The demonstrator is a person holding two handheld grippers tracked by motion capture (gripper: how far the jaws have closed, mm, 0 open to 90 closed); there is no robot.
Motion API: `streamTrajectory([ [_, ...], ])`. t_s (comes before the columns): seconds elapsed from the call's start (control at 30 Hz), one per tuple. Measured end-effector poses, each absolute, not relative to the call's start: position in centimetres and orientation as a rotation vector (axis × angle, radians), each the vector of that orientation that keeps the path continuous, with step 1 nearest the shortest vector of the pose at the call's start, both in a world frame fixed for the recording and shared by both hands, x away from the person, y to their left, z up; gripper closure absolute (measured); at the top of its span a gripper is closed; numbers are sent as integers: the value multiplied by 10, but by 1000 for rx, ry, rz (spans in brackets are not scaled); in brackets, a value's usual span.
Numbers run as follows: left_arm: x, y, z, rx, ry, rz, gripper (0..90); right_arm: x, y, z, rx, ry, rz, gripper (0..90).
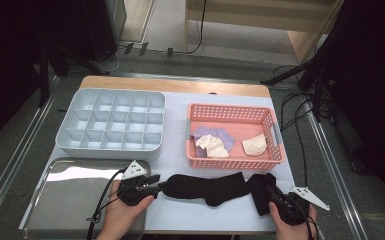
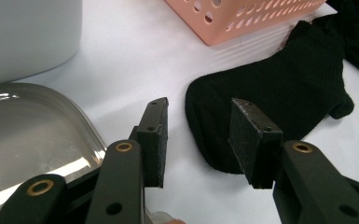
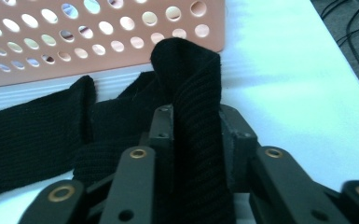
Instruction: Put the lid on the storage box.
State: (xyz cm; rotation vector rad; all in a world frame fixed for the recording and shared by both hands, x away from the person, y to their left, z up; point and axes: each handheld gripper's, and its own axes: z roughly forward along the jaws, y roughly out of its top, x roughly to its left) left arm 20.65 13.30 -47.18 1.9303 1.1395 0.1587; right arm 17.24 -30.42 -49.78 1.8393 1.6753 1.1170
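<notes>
A long black sock [image 1: 205, 187] [image 2: 279, 79] [image 3: 28, 140] lies flat on the white table near the front edge. My left gripper [image 1: 160, 186] [image 2: 200, 102] is at its left end, open, one pad over the sock's tip and the other over bare table. A second black sock [image 1: 260, 192] [image 3: 191, 74] lies bunched just right of the first. My right gripper [image 1: 271, 194] [image 3: 196, 116] is shut on a raised fold of it, and the fabric stands up between the pads.
A pink perforated basket [image 1: 235, 162] [image 2: 242, 18] [image 3: 98, 28] behind the socks holds a purple sock [image 1: 215, 134] and two cream ones [image 1: 211, 146]. A grey compartment box [image 1: 110, 150] [image 2: 23, 32] stands at the back left. A metal tray [image 1: 70, 200] [image 2: 28, 126] lies at the front left.
</notes>
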Motion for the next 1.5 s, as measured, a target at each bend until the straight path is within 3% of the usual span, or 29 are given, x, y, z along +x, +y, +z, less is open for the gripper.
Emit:
streamTrajectory([
  [0.2,206,132,-473,1940,1133,155,584,172,-301,-496,1841,1676,1124,811],
  [0.8,206,132,-474,1944,1131,150,590,153,-286,-451,1686,1539,1382,818],
  [1.07,206,130,-475,1944,1134,145,592,151,-254,-435,1611,1616,1542,818],
  [1.5,204,131,-473,1934,1128,139,590,159,-174,-464,1556,1855,1582,814],
])
